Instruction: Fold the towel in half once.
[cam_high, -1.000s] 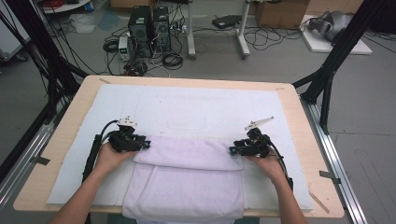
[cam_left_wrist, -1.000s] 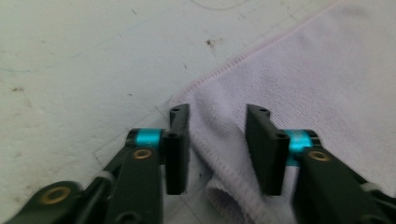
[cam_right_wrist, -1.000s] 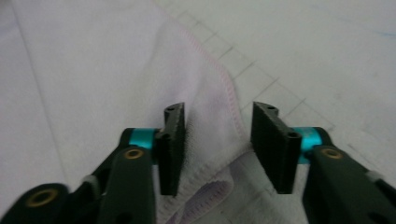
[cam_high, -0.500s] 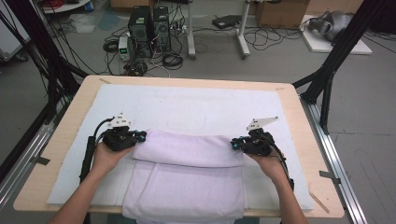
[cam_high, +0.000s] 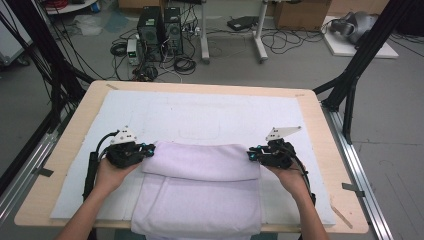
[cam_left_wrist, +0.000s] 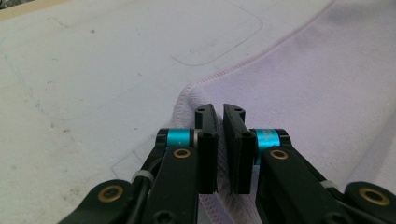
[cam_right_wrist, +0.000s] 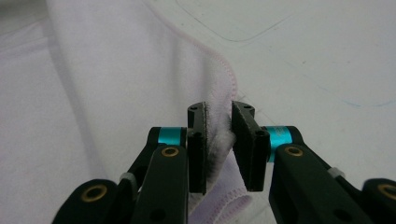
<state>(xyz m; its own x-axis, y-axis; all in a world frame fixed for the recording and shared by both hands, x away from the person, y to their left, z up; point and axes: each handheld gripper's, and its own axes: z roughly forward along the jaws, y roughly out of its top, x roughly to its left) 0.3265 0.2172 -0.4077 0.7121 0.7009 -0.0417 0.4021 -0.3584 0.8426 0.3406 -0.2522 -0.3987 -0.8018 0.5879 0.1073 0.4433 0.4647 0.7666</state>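
Fingers of both grippers (cam_high: 151, 150) (cam_high: 251, 154) pinch the far corners of the pale lilac terry towel (cam_high: 200, 190) on the white padded mat (cam_high: 215, 115), mid-fold; next, I judge, carrying that edge across evenly.

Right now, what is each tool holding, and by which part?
Both hold the towel: left tool on its left corner, right tool on its right edge.

A grey concrete floor (cam_high: 60, 100) surrounds the pale wooden table (cam_high: 320, 120). At twelve o'clock stand two black computer towers (cam_high: 161, 25) amid tangled black cables (cam_high: 185, 62) (one white-legged stand (cam_high: 260, 45) beside them); at one o'clock, possibly brown cardboard boxes (cam_high: 297, 12).
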